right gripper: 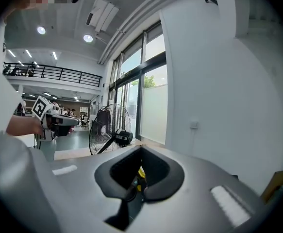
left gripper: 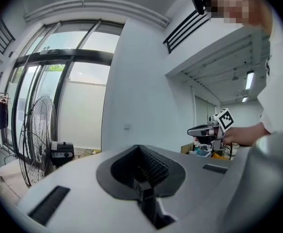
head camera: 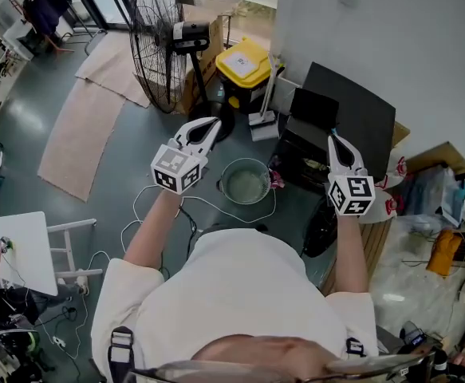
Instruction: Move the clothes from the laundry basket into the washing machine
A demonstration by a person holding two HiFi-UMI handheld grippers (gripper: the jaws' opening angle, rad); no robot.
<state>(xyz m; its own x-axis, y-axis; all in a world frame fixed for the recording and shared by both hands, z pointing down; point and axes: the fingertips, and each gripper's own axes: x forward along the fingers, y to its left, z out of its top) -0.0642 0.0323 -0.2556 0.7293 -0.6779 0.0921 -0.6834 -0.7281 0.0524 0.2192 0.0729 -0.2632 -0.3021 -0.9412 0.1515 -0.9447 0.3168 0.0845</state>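
Laundry basket (head camera: 246, 163), round and pale, sits on the floor just beyond the person's arms. It lies between the left gripper (head camera: 214, 123) and the right gripper (head camera: 332, 136), both with jaws closed on nothing. Just right of it the dark washing machine (head camera: 358, 110) stands by the white wall; farther left are a yellow-lidded bin (head camera: 244, 62) and a standing fan (head camera: 156, 38).

The fan (head camera: 157, 46) is running off the head view's far edge; the right gripper (head camera: 333, 138) is covering part of the black box (head camera: 360, 114) beyond it.
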